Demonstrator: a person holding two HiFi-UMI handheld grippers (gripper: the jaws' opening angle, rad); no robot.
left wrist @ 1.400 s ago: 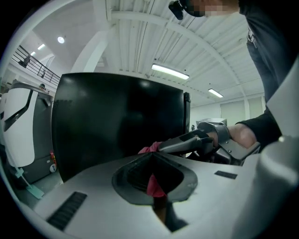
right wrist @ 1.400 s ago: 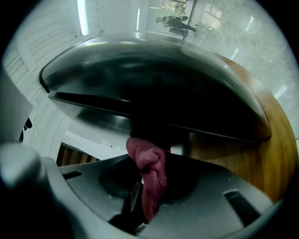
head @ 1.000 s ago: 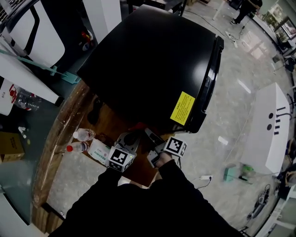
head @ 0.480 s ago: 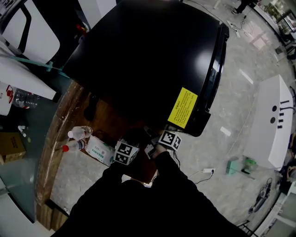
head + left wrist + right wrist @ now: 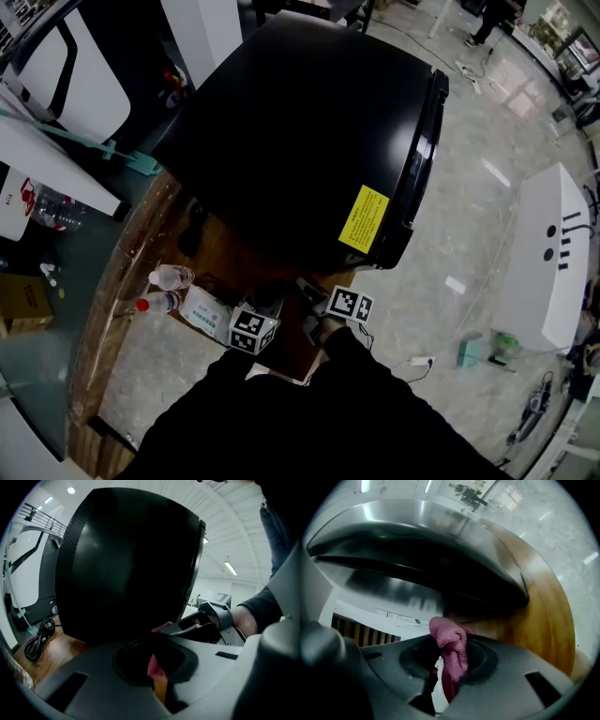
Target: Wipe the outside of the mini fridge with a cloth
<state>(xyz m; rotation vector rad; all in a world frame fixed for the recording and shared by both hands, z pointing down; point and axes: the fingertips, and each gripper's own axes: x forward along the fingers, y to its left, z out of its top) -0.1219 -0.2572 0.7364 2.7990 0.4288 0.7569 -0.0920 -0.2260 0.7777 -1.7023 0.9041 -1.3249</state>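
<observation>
— While the right gripper (image 5: 446, 665) is clamping the pink cloth (image 5: 449, 641), with a bunched end sticking out past its jaws, why is it sitting so low?
— It is pointing at the bottom edge of the mini fridge (image 5: 300, 131), just above the wooden tabletop (image 5: 548, 616). I am guessing it is readying that loose end for the lower wall.
— And the left gripper (image 5: 157, 667)?
— It is hanging just beside the right one, with its jaws closing on a sliver of pink. That is seemingly the same cloth, and the gripper is perhaps steadying it.
— Is anything holding anything?
— The fridge door is sitting shut, so its inside is not showing. Two clear bottles (image 5: 169, 277) are resting on the tabletop next to a white packet (image 5: 204, 309), left of the grippers. What they are holding, I cannot tell.
</observation>
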